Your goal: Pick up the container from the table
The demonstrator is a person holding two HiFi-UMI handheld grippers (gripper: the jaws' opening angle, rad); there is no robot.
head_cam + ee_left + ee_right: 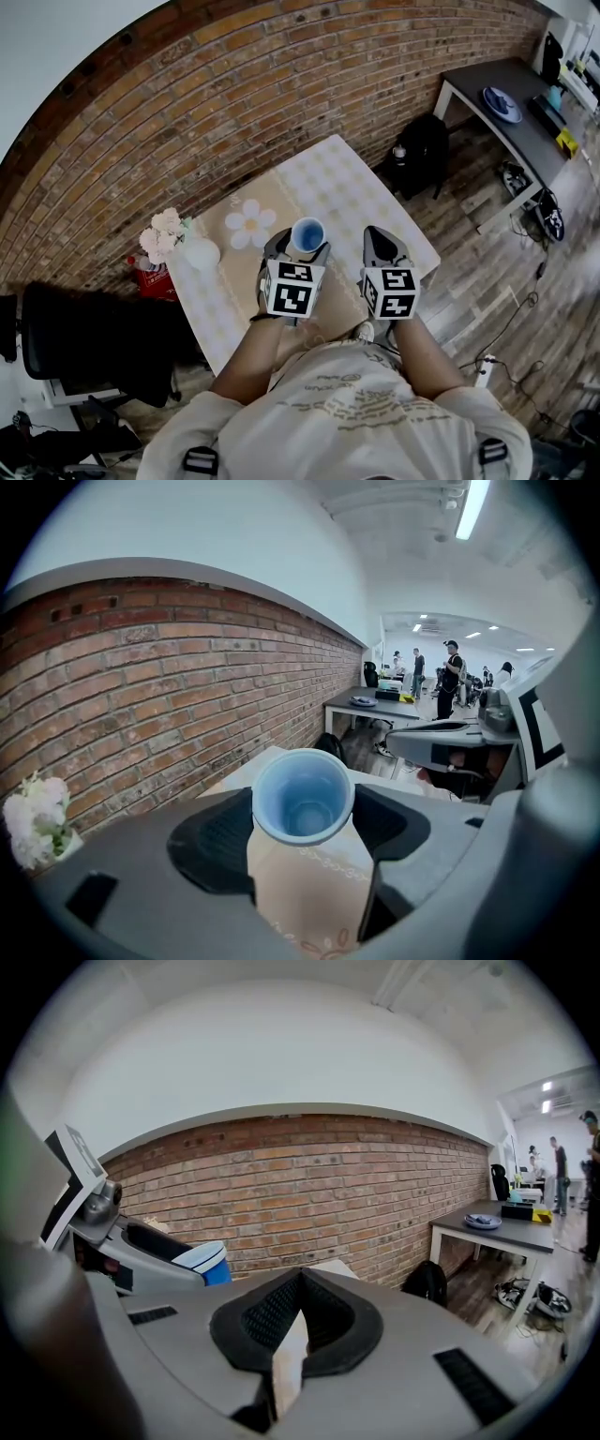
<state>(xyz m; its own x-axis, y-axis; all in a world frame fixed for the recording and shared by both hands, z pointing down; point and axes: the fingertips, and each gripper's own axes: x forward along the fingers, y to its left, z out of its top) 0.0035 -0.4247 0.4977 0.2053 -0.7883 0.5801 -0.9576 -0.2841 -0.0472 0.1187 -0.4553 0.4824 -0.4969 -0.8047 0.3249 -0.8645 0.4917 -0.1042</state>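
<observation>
A small blue container [307,233], an open cup, is held between the jaws of my left gripper [298,249] above the table [356,187]. In the left gripper view the container [303,796] sits upright between the two black pads, both pressed against its sides, and its inside looks empty. My right gripper [382,246] hovers just to the right with nothing in it. In the right gripper view its gripper [298,1321] has the jaws closed together, tips touching, and the blue container [208,1262] shows at the left.
A white vase with pale flowers [183,244] stands at the table's left edge. The table wears a beige runner with a daisy print [249,223]. A brick wall [234,103] lies behind. A black backpack [424,150] and a grey desk [511,112] stand to the right.
</observation>
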